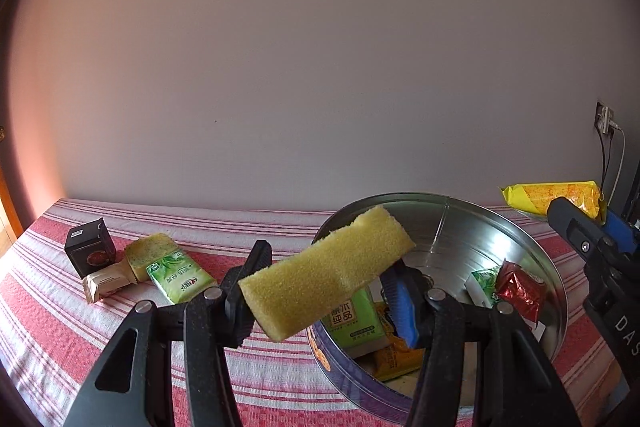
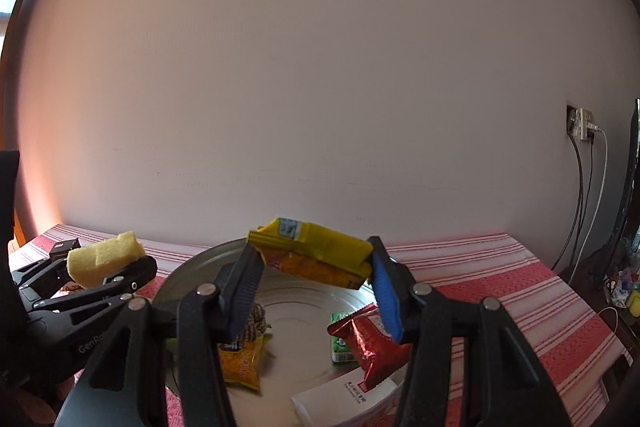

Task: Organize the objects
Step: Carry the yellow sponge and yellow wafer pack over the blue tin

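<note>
Plain pale wall behind; red-and-white striped cloth over the surface.

Left tongs: narrowed onto a yellow sponge, gripped between the pads, tilted with its far end higher, held over the near rim of the round metal tin. Same sponge seen at the left of the right wrist view, clear of the cloth.

Right tongs: narrowed onto a yellow snack packet, clamped by its two ends, held slanting above the tin. Packet also seen at the far right of the left wrist view.

Inside the tin: green tissue pack, orange-yellow snack bag, red foil packet, white packet, a second small green pack partly under the red foil, and a small woven ball partly hidden behind the left pad.

Out on the cloth, well left of the tin: small black box, tan wrapped bar, second yellow sponge, another green tissue pack, clustered and touching.
</note>
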{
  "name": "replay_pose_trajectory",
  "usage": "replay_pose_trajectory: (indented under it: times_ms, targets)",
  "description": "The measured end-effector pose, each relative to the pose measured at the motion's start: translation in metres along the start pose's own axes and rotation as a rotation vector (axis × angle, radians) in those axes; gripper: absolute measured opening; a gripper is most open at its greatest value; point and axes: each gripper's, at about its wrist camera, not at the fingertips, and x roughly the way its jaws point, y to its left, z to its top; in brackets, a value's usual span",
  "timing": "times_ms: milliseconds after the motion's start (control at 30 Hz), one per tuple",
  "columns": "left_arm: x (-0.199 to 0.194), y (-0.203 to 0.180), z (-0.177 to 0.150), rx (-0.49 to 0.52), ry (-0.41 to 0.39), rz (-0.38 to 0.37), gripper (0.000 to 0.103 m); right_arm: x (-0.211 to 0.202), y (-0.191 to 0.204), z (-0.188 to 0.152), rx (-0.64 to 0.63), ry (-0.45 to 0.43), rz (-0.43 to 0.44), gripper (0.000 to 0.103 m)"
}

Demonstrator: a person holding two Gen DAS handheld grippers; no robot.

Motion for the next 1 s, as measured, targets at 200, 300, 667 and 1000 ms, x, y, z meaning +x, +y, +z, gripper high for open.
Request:
replay_pose_trajectory:
  times_ms: [200,300,667,1000]
  targets:
    - [0.01,-0.021,0.001,0.011,0.016,-0.035,0.057,0.006,-0.021,-0.001,-0.012,0.017,-0.051,0.052]
    - [0.015,-0.032,0.0,0.024,0.021,-0.049,0.057,0.01,-0.03,-0.002,-0.014,0.035,-0.068,0.052]
    - [0.037,-0.069,-0.003,0.048,0.05,-0.09,0.057,0.025,-0.053,-0.004,-0.031,0.064,-0.129,0.053]
    - [0.054,-0.079,-0.01,0.061,0.074,-0.096,0.057,0.037,-0.048,-0.013,-0.051,0.102,-0.126,0.053]
